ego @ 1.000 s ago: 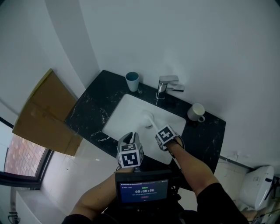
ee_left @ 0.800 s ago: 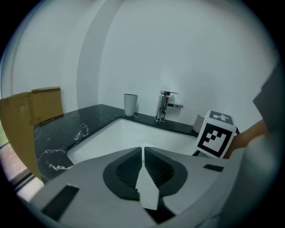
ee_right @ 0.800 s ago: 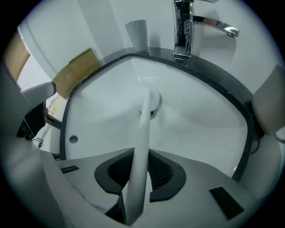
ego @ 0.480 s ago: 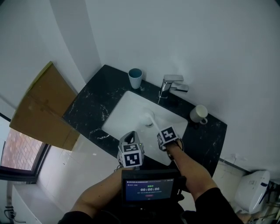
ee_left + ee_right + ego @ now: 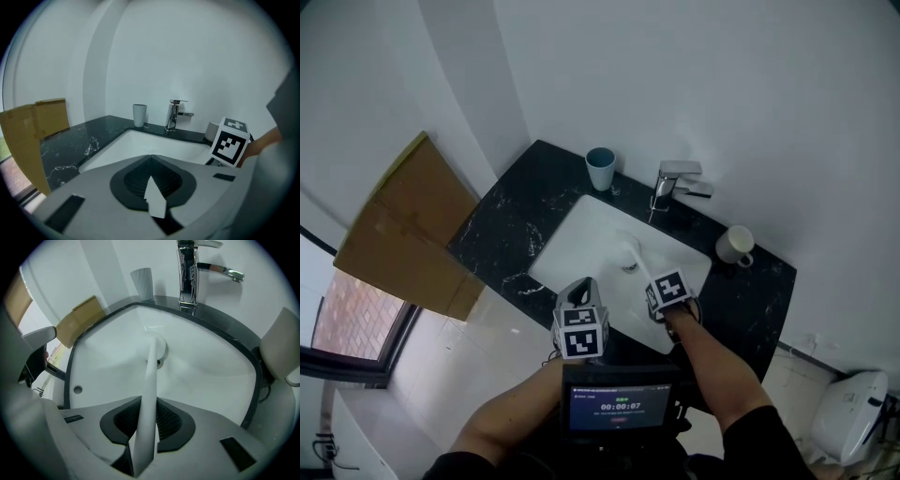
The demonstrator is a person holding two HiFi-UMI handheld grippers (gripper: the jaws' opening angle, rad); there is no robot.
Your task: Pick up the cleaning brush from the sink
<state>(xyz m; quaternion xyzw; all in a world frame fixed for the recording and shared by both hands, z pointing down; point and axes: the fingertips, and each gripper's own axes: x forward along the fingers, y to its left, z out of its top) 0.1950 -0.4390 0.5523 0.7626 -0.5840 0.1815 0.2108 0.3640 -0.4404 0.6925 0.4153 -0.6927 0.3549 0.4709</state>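
Note:
The cleaning brush (image 5: 148, 394) is white, with a long thin handle that runs from my right gripper (image 5: 144, 434) down to its head by the drain of the white sink (image 5: 215, 366). My right gripper is shut on the handle and points steeply down into the basin. In the head view the brush (image 5: 635, 255) reaches from the right gripper (image 5: 659, 289) toward the sink's (image 5: 581, 234) middle. My left gripper (image 5: 152, 187) is shut with nothing in it, held at the sink's near edge; in the head view the left gripper (image 5: 578, 314) sits left of the right one.
A chrome tap (image 5: 673, 183) stands behind the basin on the black marbled counter (image 5: 502, 225). A blue-grey cup (image 5: 601, 168) is at the back left, a white mug (image 5: 736, 245) at the right. A cardboard sheet (image 5: 403, 234) leans at the left; a toilet (image 5: 848, 412) is at lower right.
The head view has drifted, so everything sits slightly lower and to the right. Both grippers stay at the sink's near edge, the right one still over the brush handle.

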